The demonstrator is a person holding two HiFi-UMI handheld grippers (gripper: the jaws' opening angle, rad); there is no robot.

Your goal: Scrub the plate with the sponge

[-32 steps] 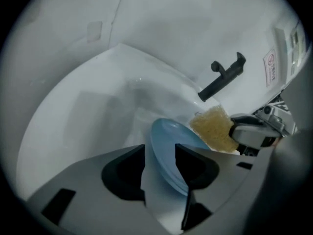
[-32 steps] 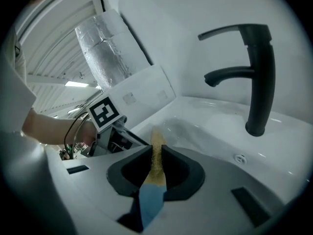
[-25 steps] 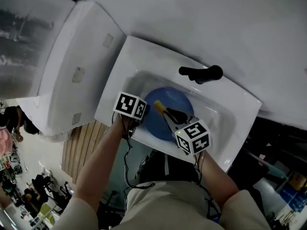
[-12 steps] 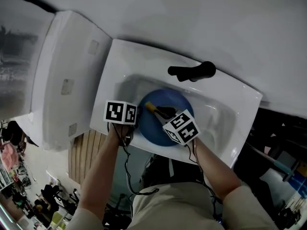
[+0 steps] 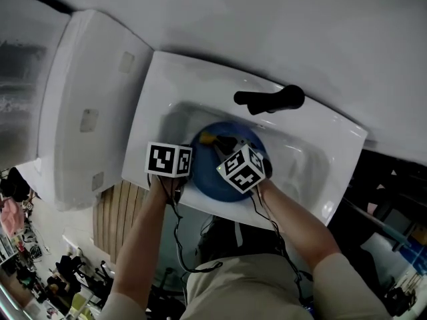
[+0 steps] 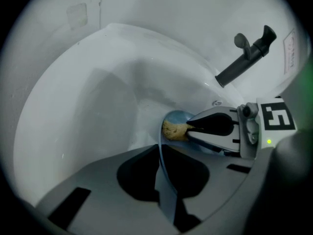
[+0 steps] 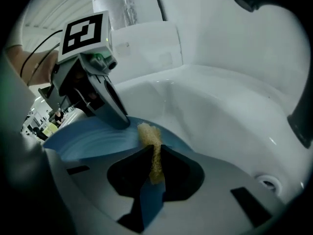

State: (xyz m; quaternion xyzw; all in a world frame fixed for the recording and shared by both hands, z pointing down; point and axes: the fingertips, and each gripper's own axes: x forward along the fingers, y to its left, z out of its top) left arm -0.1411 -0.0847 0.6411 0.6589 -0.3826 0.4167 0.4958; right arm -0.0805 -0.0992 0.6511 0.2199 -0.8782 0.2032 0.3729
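Note:
A blue plate (image 5: 217, 172) lies tilted in the white sink (image 5: 313, 159). My left gripper (image 6: 159, 155) is shut on the plate's left rim (image 6: 165, 190), which shows as a thin blue edge between its jaws. The right gripper (image 7: 151, 155) is shut on a yellow sponge (image 7: 149, 134) and presses it onto the plate's face (image 7: 93, 138). In the head view the sponge (image 5: 206, 139) sits at the plate's upper left, just ahead of the right gripper (image 5: 220, 144). The left gripper (image 5: 189, 163) is at the plate's left edge. In the left gripper view the sponge (image 6: 173, 130) pokes out of the right gripper (image 6: 191, 127).
A black faucet (image 5: 270, 99) sits on the sink's far rim, above the plate. The drain (image 7: 266, 182) lies in the basin to the right. A white appliance (image 5: 80, 112) stands left of the sink. A wooden panel (image 5: 110, 212) is below it.
The right gripper has carried the sponge up and to the left across the plate. The left gripper has stayed at the plate's left rim.

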